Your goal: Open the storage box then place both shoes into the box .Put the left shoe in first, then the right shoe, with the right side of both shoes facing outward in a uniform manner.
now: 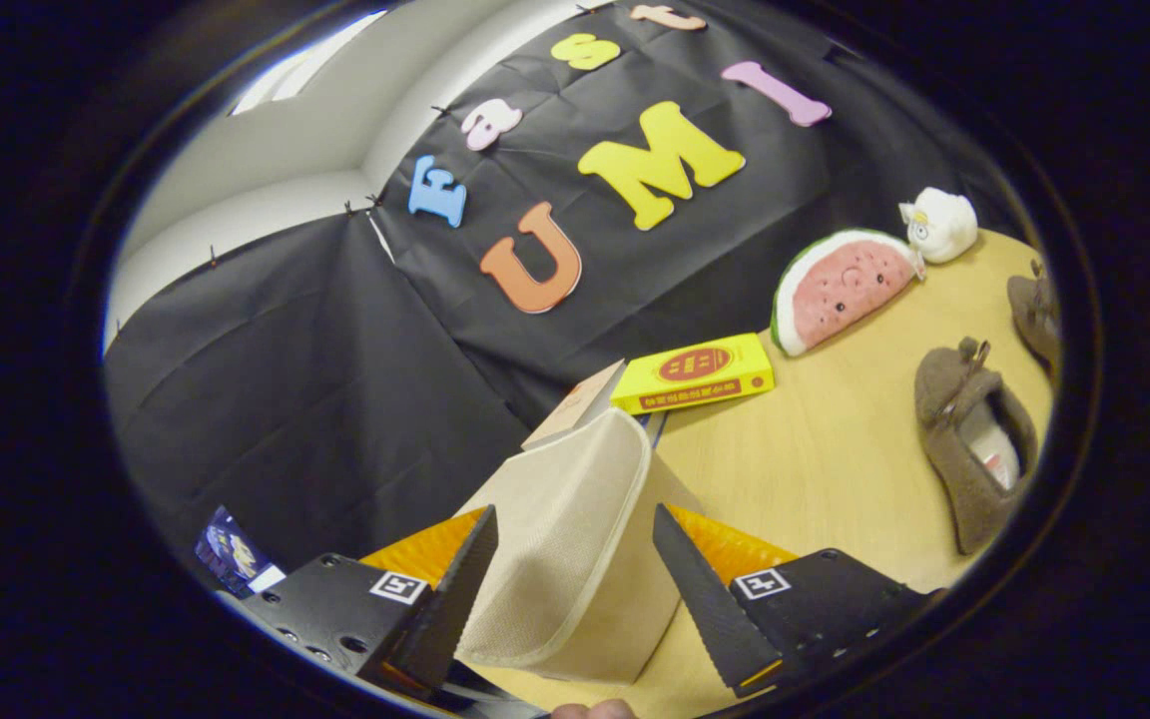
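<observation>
The beige fabric storage box (pixel 575 539) stands on the pale wooden counter (pixel 835 469), its soft lid flap rising between the two black fingers of the gripper (pixel 575 579), which are spread apart; I cannot tell whether either finger touches the fabric. From the box, the nearer brown suede shoe (pixel 974 439) lies on the counter at about 2 o'clock, well apart, its opening showing a light lining. A red and green watermelon-slice plush (pixel 840 290) leans against the booth wall at about 1 o'clock. A flat yellow book-like box (pixel 695 374) lies just beyond the storage box at 12 o'clock. The second brown shoe (pixel 1034 315) sits beyond the first, and a small white plush toy (pixel 939 225) rests beside the watermelon
</observation>
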`<state>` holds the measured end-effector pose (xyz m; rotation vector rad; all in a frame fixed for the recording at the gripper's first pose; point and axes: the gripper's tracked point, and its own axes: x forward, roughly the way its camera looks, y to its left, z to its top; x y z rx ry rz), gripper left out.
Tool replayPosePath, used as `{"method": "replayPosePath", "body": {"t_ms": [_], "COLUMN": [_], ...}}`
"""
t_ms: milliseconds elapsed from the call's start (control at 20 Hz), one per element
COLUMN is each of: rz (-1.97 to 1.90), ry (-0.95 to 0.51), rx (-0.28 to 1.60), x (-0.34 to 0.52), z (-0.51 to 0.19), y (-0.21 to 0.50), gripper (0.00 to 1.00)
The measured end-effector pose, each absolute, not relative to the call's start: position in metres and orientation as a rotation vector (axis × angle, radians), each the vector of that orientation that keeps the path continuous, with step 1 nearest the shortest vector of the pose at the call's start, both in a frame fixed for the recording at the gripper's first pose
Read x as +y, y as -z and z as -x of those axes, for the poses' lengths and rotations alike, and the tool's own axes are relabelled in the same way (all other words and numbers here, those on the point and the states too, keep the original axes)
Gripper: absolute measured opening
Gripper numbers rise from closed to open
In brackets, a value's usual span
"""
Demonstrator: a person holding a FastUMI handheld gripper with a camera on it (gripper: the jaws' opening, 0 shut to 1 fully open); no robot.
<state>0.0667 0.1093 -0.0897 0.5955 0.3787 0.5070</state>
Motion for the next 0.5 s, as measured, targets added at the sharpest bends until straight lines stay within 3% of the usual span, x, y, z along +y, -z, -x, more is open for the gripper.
{"method": "replayPosePath", "body": {"t_ms": [500], "rz": [-0.876], "ry": [-0.596], "rx": [0.582], "x": [0.138], "z": [-0.071], "y": [0.116], "gripper": [0.95]}}
